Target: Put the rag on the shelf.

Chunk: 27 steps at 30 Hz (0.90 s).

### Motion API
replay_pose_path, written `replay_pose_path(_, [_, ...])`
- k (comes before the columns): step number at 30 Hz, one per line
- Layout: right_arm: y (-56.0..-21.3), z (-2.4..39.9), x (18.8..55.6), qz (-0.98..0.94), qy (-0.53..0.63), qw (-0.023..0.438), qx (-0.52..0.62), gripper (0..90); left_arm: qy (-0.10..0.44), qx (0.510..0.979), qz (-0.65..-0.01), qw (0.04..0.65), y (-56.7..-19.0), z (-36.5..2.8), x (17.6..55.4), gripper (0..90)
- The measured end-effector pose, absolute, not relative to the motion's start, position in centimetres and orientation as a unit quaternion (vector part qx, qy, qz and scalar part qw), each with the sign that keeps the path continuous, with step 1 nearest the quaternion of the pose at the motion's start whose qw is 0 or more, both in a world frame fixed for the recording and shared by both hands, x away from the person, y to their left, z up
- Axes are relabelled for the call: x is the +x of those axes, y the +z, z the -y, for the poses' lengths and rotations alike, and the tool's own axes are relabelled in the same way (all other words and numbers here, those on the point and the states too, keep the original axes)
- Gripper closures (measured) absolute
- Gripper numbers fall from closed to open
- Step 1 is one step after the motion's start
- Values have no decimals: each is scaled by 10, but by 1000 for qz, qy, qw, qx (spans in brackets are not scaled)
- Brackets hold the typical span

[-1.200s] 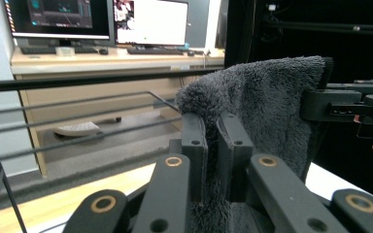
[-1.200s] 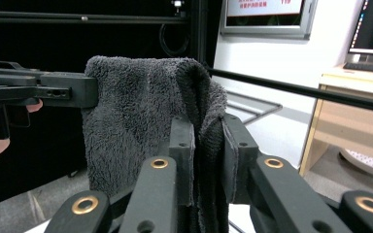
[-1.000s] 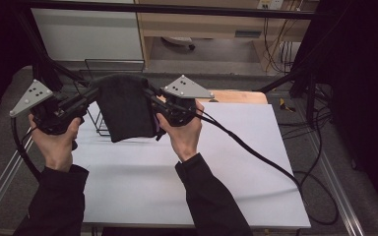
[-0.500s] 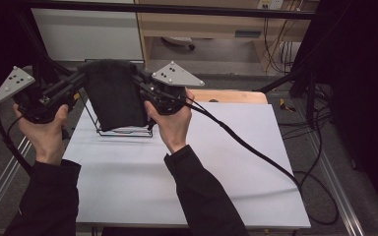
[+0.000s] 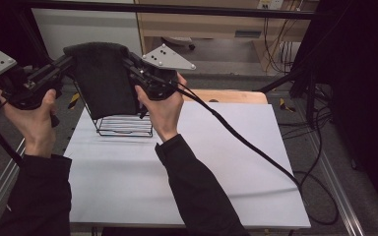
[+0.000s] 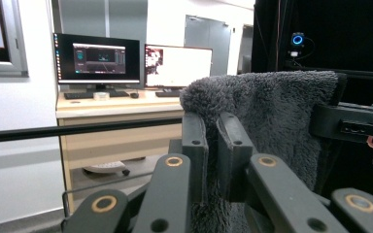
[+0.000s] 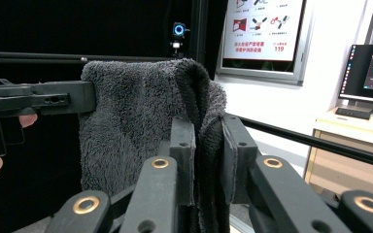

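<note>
Black wire rack [image 5: 123,125] on white table [image 5: 187,182] — monitors [image 6: 97,60] behind.

you have one dark grey towel [image 5: 102,78] up in the air and two grippers on it, the left gripper [image 5: 61,64] and the right gripper [image 5: 130,66], one at each top corner. under it you have one black wire rack [image 5: 124,126] on one white table [image 5: 226,162]. past your left gripper's jaws you can count two monitors [image 6: 97,60] on one wooden desk [image 6: 119,104]. past your right gripper's jaws hangs one poster [image 7: 263,31].
</note>
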State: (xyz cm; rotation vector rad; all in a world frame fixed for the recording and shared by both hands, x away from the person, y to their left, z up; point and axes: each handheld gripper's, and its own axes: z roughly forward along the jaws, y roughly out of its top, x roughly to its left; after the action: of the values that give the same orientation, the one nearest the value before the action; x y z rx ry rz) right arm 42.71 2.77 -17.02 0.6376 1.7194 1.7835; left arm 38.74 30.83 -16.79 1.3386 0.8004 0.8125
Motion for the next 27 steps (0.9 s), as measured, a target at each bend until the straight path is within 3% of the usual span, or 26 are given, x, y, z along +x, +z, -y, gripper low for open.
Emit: replay_pose_path(27, [-136, -54, 459, -639, 665, 308, 232, 782, 364, 568, -369, 639, -136, -327, 425, 829])
